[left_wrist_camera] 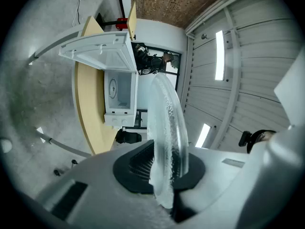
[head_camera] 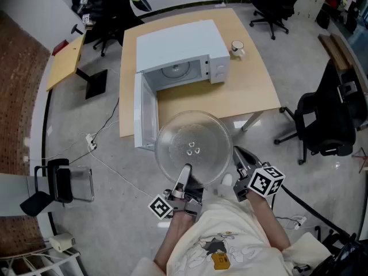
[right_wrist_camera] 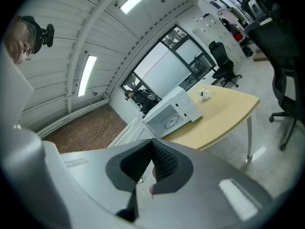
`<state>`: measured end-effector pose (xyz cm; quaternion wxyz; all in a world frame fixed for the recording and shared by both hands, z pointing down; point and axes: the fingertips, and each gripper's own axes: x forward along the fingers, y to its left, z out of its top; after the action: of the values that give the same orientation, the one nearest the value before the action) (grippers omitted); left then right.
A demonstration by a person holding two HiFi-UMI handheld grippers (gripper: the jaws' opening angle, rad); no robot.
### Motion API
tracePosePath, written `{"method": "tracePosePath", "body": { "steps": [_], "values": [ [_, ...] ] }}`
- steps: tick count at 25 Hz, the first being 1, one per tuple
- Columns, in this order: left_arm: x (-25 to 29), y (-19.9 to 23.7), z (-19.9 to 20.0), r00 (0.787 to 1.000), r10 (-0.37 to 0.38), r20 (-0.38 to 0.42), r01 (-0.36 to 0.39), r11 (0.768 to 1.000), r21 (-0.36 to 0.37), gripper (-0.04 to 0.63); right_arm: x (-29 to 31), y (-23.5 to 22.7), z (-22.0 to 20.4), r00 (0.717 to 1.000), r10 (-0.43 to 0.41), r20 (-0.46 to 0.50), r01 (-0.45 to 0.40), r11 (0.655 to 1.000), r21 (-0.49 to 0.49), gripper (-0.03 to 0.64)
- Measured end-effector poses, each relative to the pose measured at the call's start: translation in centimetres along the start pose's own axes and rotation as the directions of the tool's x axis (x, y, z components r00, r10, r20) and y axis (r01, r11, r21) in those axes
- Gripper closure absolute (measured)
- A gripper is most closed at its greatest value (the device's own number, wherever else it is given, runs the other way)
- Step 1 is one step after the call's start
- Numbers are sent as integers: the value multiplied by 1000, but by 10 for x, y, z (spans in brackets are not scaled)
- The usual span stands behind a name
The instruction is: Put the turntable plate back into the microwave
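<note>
The clear glass turntable plate (head_camera: 192, 147) hangs level in front of me, above the floor just off the table's near edge. My left gripper (head_camera: 185, 175) is shut on its near rim; in the left gripper view the plate (left_wrist_camera: 167, 128) stands edge-on between the black pads. The white microwave (head_camera: 183, 53) sits on the wooden table (head_camera: 253, 88), its door (head_camera: 142, 111) swung open to the left and its cavity facing me. My right gripper (head_camera: 239, 154) is shut and empty, just right of the plate. In the right gripper view the jaws (right_wrist_camera: 152, 165) meet, with the microwave (right_wrist_camera: 172, 112) ahead.
A small white mug (head_camera: 237, 49) stands on the table right of the microwave. Black office chairs (head_camera: 328, 119) stand on the floor at the right and at the far right (head_camera: 276, 4). A cable (head_camera: 109, 165) runs over the floor on the left.
</note>
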<state>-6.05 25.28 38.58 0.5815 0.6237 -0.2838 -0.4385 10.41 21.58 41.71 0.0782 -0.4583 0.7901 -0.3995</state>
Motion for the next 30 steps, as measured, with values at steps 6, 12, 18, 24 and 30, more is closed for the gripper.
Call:
{"method": "tracePosePath", "body": {
  "steps": [6,12,18,24,30],
  "values": [
    [-1,-3,1,1000,-4,-1,4,1000,5,566,-1,3,-1,1000,1,2,-1,1000,-1,612],
    [-1,0,0,1000,4,-8,-4,1000,7,566,-1,0,-4,1000,2,-3,-2,1000,2,612],
    [2,2,0,1000,14,12,-14,1000,1,566,-5,-9,2,1000,-7,11,7,1000,29,611],
    [10,4,-12,999,22,47,-21,1000,-9,566,-14,-27,14,1000,-5,8,5,999,54,611],
    [14,4,-25,997,15,81,-16,1000,9,566,-22,-39,21,1000,27,-12,-26,999,35,611]
  ]
}}
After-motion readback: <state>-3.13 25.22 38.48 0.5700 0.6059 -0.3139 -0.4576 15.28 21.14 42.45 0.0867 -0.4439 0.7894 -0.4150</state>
